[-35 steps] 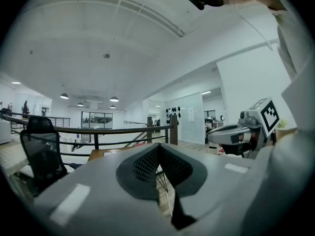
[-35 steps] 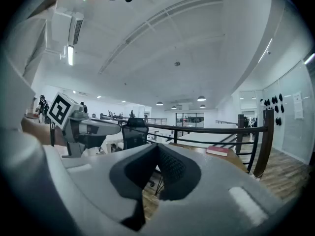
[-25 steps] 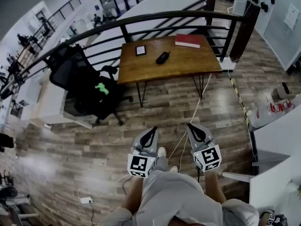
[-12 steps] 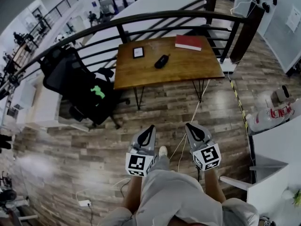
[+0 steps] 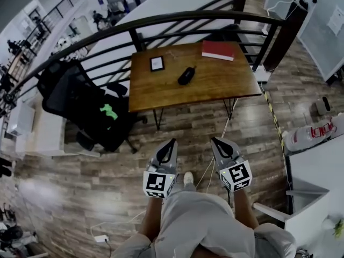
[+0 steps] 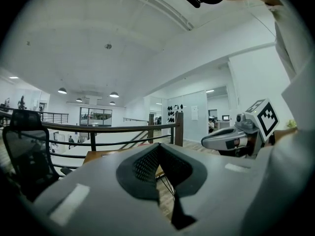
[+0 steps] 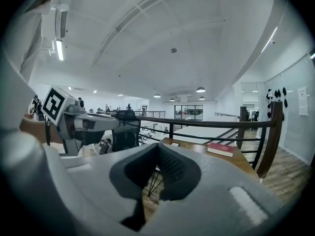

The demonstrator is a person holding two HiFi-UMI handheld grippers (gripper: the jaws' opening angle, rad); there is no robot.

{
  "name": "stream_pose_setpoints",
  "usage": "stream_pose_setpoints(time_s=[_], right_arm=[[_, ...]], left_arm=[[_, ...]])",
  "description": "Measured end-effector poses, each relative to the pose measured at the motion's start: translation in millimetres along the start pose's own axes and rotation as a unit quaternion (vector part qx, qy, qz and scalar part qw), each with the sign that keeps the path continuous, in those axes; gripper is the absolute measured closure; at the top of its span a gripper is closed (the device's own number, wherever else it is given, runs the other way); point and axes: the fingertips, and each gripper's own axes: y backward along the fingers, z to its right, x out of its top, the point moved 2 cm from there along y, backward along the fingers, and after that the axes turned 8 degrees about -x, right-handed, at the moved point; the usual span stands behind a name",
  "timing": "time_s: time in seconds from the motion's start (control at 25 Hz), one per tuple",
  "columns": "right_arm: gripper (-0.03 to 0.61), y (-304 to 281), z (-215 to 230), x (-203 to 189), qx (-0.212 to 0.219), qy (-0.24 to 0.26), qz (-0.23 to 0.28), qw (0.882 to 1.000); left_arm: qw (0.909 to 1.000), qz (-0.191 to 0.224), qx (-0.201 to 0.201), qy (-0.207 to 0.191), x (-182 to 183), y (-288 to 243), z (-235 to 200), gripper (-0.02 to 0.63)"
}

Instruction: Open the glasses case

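Head view is showing the glasses case [image 5: 186,75] lying near the middle of the table [image 5: 220,85]. It is a dark, rounded, oblong shell, and it is appearing closed, though its seam is too small to make out. Nothing is touching it.

Progress, as judged: no part of the opening is done. The reach to the table, a steadying hold on the case and the lifting of its lid are all remaining.

The table is showing a warm brown wooden top, rectangular, on thin dark metal legs. On it, a small dark-framed tablet [image 5: 156,63] is lying left of the case, and a red hardback book [image 5: 217,50] is lying toward the far right corner.

Both claws are hovering over the floor, well short of the table's near edge. The left claw [image 5: 171,143] is clenched, its grey jaws meeting with nothing between them. The right claw [image 5: 219,142] is likewise clenched and empty, as its own view is confirming.

Left of the table a black mesh office chair [image 5: 80,104] is standing. Behind the table a dark curved railing [image 5: 161,21] is running. Wood-pattern planks are covering the floor [image 5: 107,165].
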Motion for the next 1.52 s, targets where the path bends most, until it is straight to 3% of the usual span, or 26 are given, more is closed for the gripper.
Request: stream_pose_setpoints(time_s=[0.28,0.8,1.52], right_arm=[[0.575,-41.6,8.9,10.2,-0.012,0.006,-0.003,1.000],[0.575,-91.0,36.2,7.7,-0.011,-0.002,-0.019,1.000],[0.575,-208.8,124.1,36.1,0.044,-0.012,-0.002,0.999]], left_arm=[[1.0000,0.001,-0.004,0.006,-0.1,-27.9,-43.2,0.598],[0.9999,-0.006,0.004,0.008,-1.7,-67.9,-79.8,0.598],[0.9983,-0.013,0.057,-0.005,29.0,-182.6,-143.9,0.598]])
